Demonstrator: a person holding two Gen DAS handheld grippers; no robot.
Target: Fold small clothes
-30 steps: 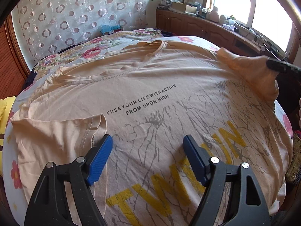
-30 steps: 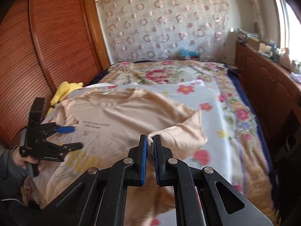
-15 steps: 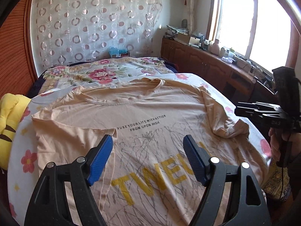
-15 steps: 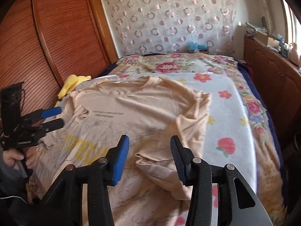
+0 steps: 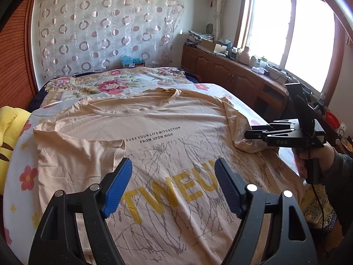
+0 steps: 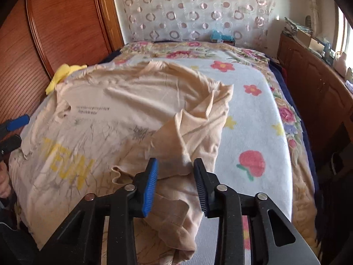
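Left hand-held gripper point(image 5: 173, 186): jaws wide apart, empty, hovering above the T-shirt's printed front.
Right hand-held gripper point(image 6: 175, 184): jaws closing; bunched sleeve point(image 6: 189, 130) lies between them, pads not visibly pressing.
T-shirt point(image 5: 154, 154): spread on the bed point(image 6: 253, 114) ahead of both grippers, long axis running away from them, collar at the far end.
Hidden: hem cut off behind the left gripper's fingers; right sleeve's edge crumpled, hard to read.
Person's hand point(image 5: 308, 161): grips the right handle.

Peach T-shirt point(image 5: 154, 137) lying on the bed
It lies front up with yellow letters showing, and both sleeves are folded in.
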